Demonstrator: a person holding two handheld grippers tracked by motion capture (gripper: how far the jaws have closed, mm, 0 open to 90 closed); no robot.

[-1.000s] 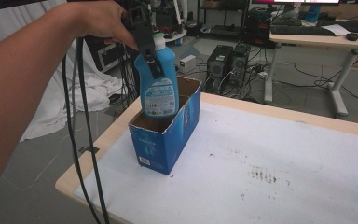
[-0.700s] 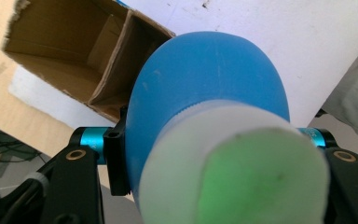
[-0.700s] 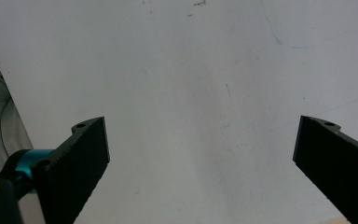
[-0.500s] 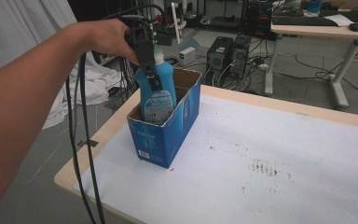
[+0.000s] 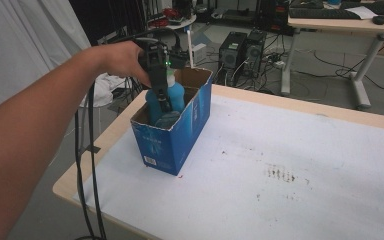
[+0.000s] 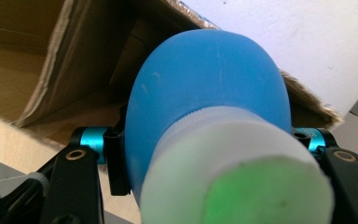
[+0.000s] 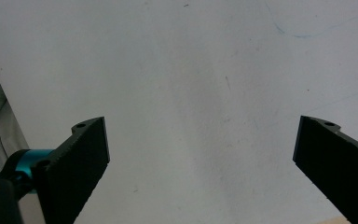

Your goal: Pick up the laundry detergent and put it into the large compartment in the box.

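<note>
- Blue bottle [image 5: 172,97]: upper left of the high view, upright and mostly inside the blue carton [image 5: 180,137], white cap above the rim.
- Left gripper [image 5: 161,97]: clenched on the bottle's shoulder, just below the cap.
- Right gripper [image 7: 200,154]: jaws wide apart, nothing between them, over bare white table [image 7: 191,70].
- Handling, as judged: smooth, rounded plastic, likely slippery and weighty if full; the narrow neck gives the surest hold.
</note>
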